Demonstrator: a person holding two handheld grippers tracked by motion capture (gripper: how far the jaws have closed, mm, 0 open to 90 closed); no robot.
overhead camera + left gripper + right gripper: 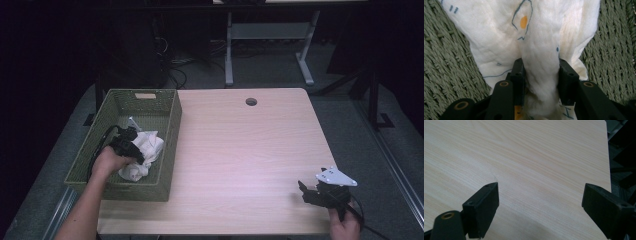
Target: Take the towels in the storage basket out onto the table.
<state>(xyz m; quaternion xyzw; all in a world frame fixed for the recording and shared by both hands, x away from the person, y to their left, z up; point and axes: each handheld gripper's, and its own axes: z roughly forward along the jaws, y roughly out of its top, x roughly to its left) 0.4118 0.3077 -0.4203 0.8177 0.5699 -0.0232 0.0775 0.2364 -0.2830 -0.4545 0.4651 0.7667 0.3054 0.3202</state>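
Left gripper: sunk into the green woven basket at the table's left side, its black jaws pinched on a bunched ridge of the white printed cloth; the pads press the fabric from both sides.
Why the grip sits there: squeezing a gathered fold gives the jaws something thick to bite, likely so the soft cloth can be lifted out in one piece instead of slipping.
Cloth relative to left gripper: directly between and ahead of the jaws, spreading away over the basket floor; in the high view the crumpled white heap lies just beyond the left hand.
Right gripper: jaws spread wide with nothing between them, over the pale wooden table near its front right corner.
Why it waits there: probably parked clear of the basket, well apart from the cloth, ready to help once the fabric comes out.
Basket: close to the table's left edge, the cloth towards its nearer end.
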